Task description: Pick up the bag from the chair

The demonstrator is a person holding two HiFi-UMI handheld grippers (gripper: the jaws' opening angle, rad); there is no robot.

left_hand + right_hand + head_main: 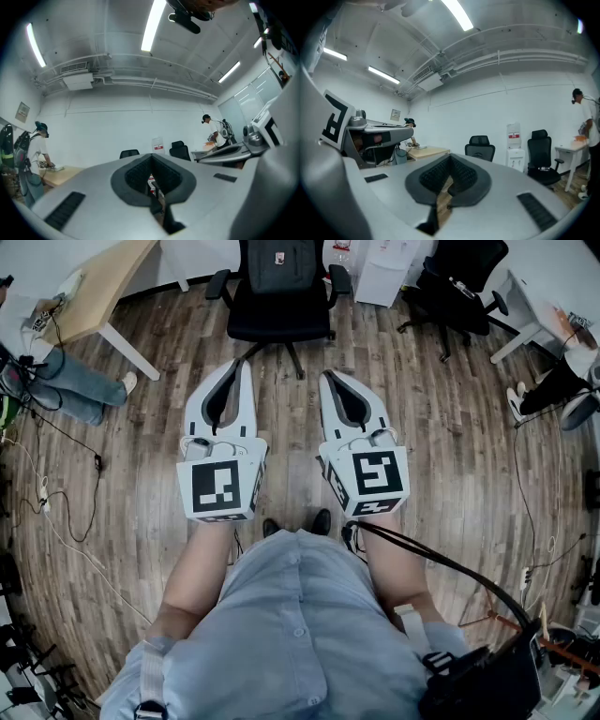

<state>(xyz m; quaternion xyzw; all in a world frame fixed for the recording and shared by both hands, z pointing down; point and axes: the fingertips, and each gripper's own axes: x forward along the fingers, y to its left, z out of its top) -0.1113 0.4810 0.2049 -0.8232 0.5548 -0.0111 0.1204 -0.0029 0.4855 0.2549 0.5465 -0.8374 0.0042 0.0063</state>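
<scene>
Wood floor (pixel 450 474) fills the scene. At its far side stands the black office chair (pixel 281 320), with the dark bag (pixel 281 263) sitting upright on the seat against the backrest. Both tools hang side by side over the floor, short of the chair and well apart from the bag. The left gripper (pixel 241 369) has its fingers (pixel 93 187) pressed together, holding nothing. The right gripper (pixel 327 381) is the same, fingers (pixel 501 197) closed tip to tip and empty.
</scene>
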